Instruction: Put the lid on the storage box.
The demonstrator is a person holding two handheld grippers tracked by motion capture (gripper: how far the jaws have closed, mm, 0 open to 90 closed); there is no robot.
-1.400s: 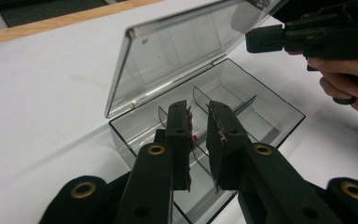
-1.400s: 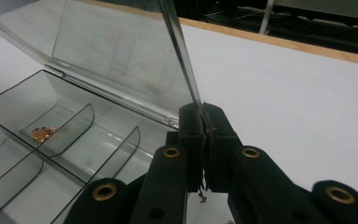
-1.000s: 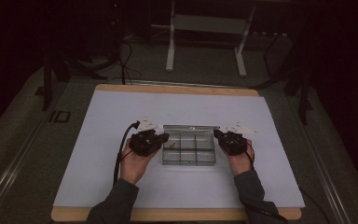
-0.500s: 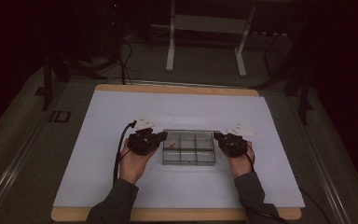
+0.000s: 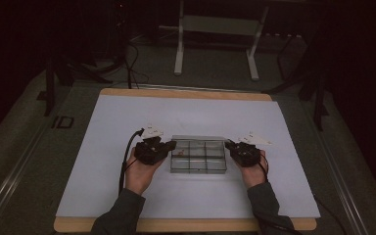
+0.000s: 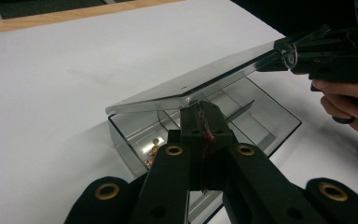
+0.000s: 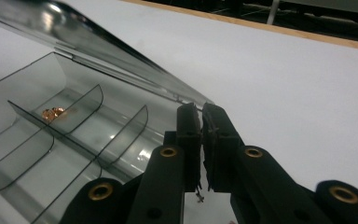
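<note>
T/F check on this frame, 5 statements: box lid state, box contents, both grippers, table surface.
1. The lid of the clear compartment box is lifted partway. True.
2. Small copper-coloured pieces lie in one compartment. True.
3. Every compartment holds parts. False: the pieces sit in one; the others seen look empty.
4. The left gripper has its jaws spread wide. False: they are closed together at the lid's near edge.
5. The box rests on bare wood. False: it sits on a white sheet covering the table.
</note>
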